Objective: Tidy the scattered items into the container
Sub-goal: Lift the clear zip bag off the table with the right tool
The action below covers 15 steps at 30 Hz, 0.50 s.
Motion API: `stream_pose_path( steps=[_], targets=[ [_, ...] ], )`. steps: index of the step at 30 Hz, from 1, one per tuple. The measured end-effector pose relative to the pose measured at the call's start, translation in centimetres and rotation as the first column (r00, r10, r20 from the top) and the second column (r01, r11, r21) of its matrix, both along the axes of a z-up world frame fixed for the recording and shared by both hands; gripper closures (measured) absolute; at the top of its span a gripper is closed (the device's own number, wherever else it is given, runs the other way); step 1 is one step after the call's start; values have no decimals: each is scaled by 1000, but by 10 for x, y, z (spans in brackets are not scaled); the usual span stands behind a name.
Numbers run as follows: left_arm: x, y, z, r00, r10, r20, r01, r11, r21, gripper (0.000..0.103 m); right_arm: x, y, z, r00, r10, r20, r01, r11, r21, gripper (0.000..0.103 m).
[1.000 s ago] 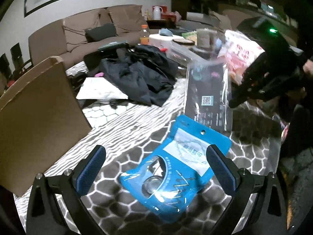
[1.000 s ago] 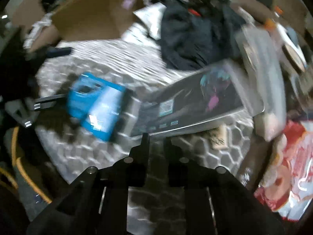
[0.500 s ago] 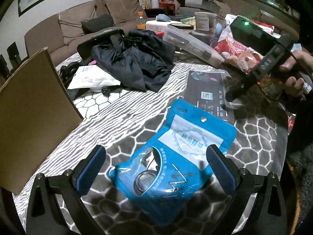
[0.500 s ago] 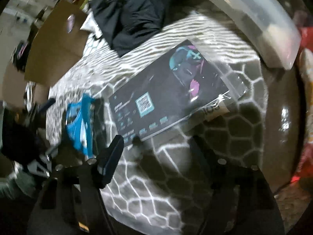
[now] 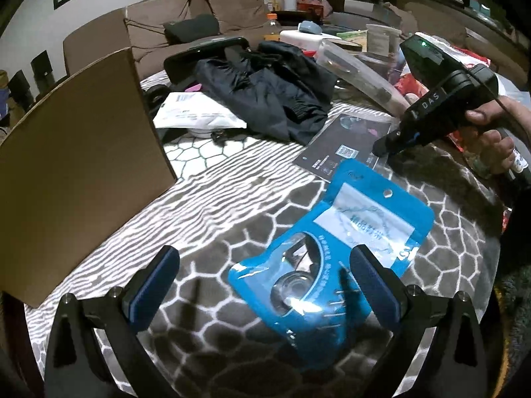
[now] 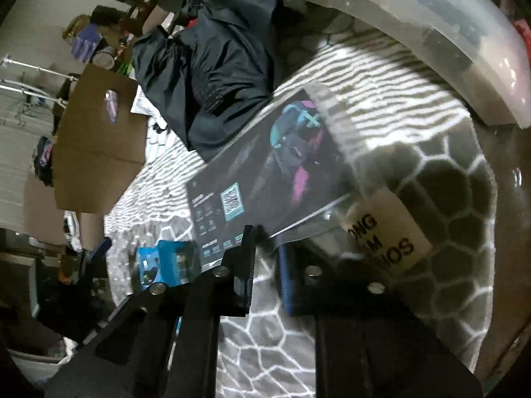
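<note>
A blue zip pouch (image 5: pixel 332 248) lies on the patterned tablecloth, partly between the fingers of my left gripper (image 5: pixel 262 282), which stands open just above it. A dark printed packet (image 5: pixel 345 142) in a clear sleeve lies flat further back. My right gripper (image 5: pixel 381 147) is at the packet's right edge, held by a person's hand (image 5: pixel 491 132). In the right wrist view its jaws (image 6: pixel 267 252) are closing, with the sleeve edge of the packet (image 6: pixel 265 172) between the pads. The blue pouch (image 6: pixel 166 262) shows to the left. A brown cardboard box (image 5: pixel 76 159) stands at the left.
A black jacket (image 5: pixel 275 99) and a white mailer bag (image 5: pixel 195 114) lie mid-table. A clear plastic bin (image 5: pixel 358 73) and a red snack bag (image 5: pixel 411 89) sit behind the packet. A lettered card (image 6: pixel 388 235) lies by the sleeve. The box (image 6: pixel 99 139) has a handle hole.
The dark packet went from upright in the right gripper to flat on the table. The right gripper opened, rolled, and closed again on the packet's edge. The left gripper barely moved.
</note>
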<state>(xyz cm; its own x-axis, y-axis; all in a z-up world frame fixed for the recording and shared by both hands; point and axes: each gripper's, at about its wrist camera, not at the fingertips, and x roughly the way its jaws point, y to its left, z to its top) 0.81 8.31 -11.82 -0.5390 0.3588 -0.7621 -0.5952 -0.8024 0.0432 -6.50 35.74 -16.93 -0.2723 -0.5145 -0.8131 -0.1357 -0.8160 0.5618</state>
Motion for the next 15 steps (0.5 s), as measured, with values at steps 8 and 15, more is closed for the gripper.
stream_pose_path(
  steps=[8,15],
  targets=[
    [12,-6,1,1000,-26,-10,26,997,71,0,-2,-10,41,988,23,-156,-18,999,35,98],
    [33,5,-6,992,-128,12,126,986,113,0,-3,-30,57,979,96,-179,-81,993,88,100]
  ],
)
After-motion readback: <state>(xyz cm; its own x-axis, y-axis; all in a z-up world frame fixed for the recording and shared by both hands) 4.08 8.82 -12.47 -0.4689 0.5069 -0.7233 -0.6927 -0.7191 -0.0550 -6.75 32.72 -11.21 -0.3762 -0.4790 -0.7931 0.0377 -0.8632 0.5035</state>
